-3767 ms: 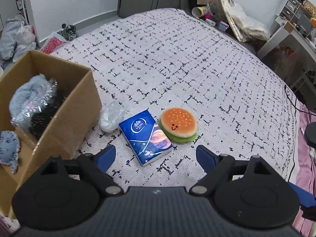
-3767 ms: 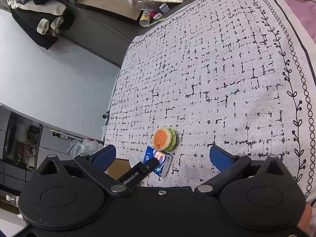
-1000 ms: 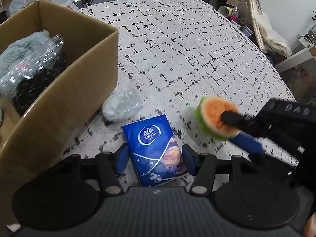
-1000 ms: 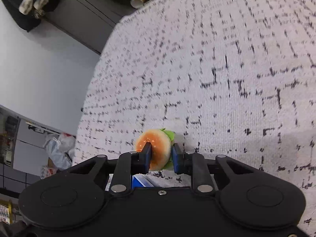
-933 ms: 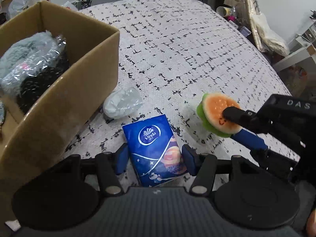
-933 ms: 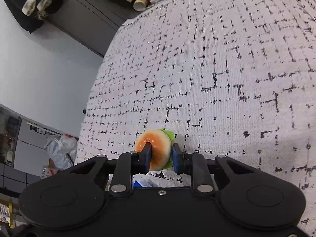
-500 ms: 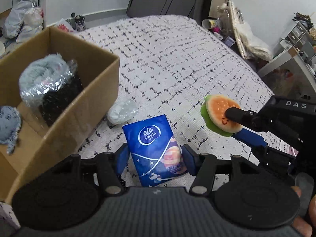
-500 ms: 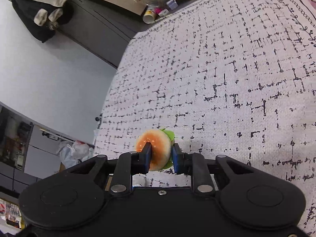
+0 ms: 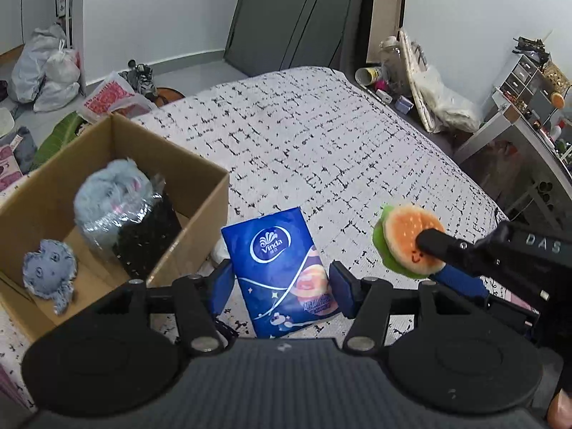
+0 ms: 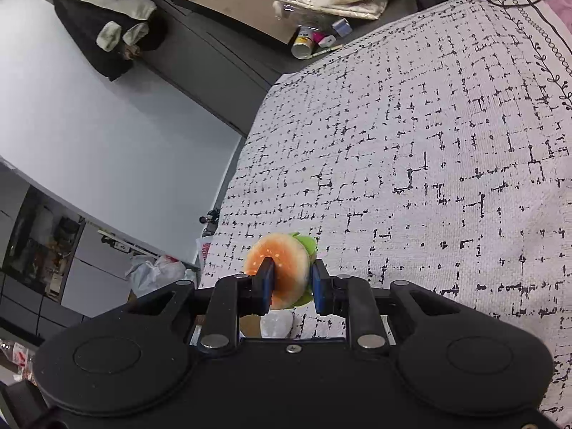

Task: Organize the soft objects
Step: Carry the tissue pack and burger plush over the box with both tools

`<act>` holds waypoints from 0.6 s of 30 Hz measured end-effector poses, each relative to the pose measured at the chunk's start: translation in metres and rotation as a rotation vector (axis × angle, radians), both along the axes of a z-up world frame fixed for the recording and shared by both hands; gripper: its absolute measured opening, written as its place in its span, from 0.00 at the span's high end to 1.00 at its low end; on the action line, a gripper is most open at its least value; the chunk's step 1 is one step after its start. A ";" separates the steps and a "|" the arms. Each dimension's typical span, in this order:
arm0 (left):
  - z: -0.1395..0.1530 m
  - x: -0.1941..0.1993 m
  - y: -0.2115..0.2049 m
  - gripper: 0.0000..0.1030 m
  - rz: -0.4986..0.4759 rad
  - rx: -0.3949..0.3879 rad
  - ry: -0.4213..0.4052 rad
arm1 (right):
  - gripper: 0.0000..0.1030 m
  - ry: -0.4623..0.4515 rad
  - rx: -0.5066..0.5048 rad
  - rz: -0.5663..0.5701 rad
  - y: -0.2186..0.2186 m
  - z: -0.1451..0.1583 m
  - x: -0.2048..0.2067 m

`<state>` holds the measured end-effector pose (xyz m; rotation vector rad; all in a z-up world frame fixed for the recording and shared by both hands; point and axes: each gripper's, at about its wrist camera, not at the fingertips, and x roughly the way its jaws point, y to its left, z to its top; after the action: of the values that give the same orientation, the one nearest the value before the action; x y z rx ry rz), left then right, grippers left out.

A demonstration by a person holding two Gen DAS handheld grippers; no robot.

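Observation:
My left gripper (image 9: 280, 287) is shut on a blue Vinda tissue pack (image 9: 280, 268) and holds it above the patterned bed cover (image 9: 321, 150). My right gripper (image 10: 290, 282) is shut on an orange-and-green burger plush (image 10: 280, 268), held up off the bed. It also shows in the left wrist view (image 9: 407, 239), to the right of the tissue pack. The open cardboard box (image 9: 200, 221) stands to the left on the bed. It holds a grey fluffy item in clear wrap (image 9: 114, 196) and a small grey plush (image 9: 48, 268).
A crumpled clear plastic bag (image 9: 218, 252) lies on the bed by the box's near corner, mostly hidden behind the tissue pack. Bags and shoes lie on the floor beyond the bed (image 9: 107, 89). A white desk (image 9: 518, 136) stands at the right.
Both grippers closed on their objects and have lifted them off the bed. The view has risen, the box interior now shows more fully.

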<state>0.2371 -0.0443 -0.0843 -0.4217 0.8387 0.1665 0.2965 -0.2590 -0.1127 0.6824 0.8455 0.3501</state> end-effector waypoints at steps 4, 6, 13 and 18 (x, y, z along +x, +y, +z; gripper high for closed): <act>0.009 -0.005 0.001 0.45 -0.002 0.011 -0.013 | 0.79 -0.013 0.012 0.011 -0.002 0.004 -0.005; 0.014 -0.008 0.001 0.45 -0.005 0.019 -0.018 | 0.79 -0.022 0.018 0.014 -0.003 0.007 -0.009; 0.030 -0.016 0.008 0.45 -0.008 0.042 -0.041 | 0.79 -0.053 0.029 0.035 -0.001 0.017 -0.014; 0.037 -0.021 0.018 0.45 -0.008 0.050 -0.048 | 0.79 -0.066 0.040 0.048 0.003 0.021 -0.017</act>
<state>0.2165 -0.0267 -0.0469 -0.3741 0.7877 0.1685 0.2792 -0.2561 -0.0916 0.6844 0.7947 0.4317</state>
